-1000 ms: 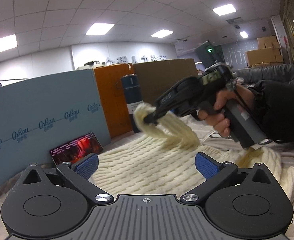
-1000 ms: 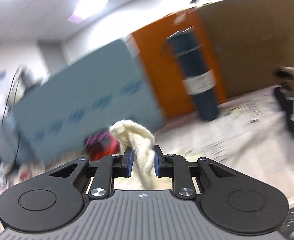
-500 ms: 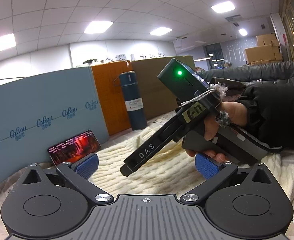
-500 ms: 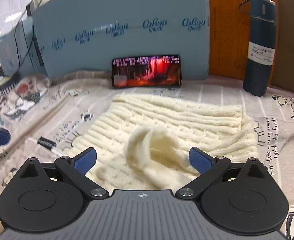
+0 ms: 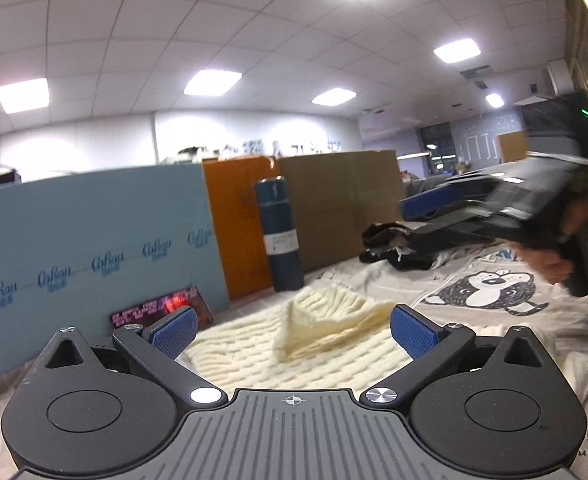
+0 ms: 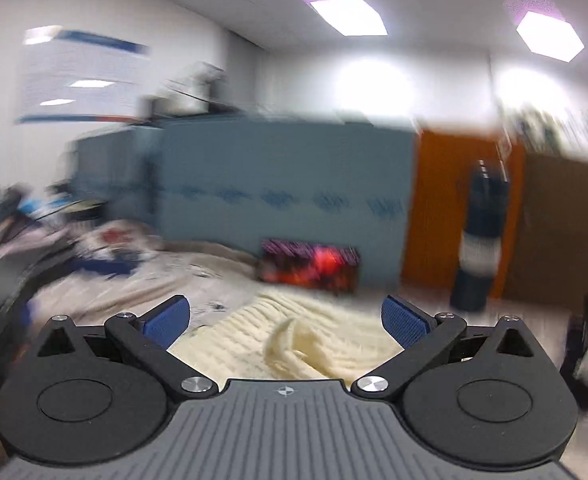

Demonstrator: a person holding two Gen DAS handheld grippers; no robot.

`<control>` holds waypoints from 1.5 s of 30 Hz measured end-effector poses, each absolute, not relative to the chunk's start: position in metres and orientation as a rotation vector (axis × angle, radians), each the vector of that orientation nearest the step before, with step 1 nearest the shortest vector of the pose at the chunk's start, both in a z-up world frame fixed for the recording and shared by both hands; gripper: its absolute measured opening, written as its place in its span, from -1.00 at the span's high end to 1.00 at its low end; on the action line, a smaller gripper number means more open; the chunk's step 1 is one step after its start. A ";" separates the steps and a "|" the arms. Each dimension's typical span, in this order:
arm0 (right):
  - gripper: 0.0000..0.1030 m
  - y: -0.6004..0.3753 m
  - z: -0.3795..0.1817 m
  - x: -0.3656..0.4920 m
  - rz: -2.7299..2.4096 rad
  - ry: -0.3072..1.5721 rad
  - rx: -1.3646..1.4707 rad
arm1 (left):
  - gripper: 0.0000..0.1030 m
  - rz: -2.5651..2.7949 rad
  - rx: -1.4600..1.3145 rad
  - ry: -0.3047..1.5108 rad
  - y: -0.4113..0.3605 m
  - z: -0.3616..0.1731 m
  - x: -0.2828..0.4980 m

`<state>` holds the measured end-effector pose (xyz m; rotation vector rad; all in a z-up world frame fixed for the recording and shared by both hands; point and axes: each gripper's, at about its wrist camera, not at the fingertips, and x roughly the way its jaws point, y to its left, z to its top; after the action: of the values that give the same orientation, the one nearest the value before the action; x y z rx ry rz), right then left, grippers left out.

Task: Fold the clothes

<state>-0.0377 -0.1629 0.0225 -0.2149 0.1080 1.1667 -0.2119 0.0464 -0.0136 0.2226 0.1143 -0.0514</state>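
Now my right gripper [image 6: 285, 322] has let go: jaws still spreading to full width, nothing between them, and it's swinging away to the right. A second ago it pinched the sleeve [image 5: 326, 322]; that sleeve now lies folded over the middle of the cream sweater [image 5: 237, 352], which sits flat on the printed bedsheet [image 5: 494, 312] just near the phone [image 5: 161, 310]. My left gripper [image 5: 291, 326] hovers wide apart over the near edge, empty. One sleeve's in, I reckon; the other fold comes next.
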 end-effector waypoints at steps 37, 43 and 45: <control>0.47 -0.212 -0.024 -0.079 1.467 0.147 -0.468 | 0.32 -0.196 0.376 0.301 0.052 -0.010 -0.241; 0.53 -0.208 0.014 -0.008 1.491 0.165 -0.038 | 0.33 -0.078 0.090 0.129 0.089 0.014 -0.187; 0.60 -0.196 0.019 0.016 1.478 0.211 0.031 | 0.40 -0.050 0.018 0.143 0.099 0.015 -0.165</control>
<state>0.0161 -0.1956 0.0189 0.0314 0.2108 1.4780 -0.1646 0.0990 0.0151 0.0178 0.1426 -0.0502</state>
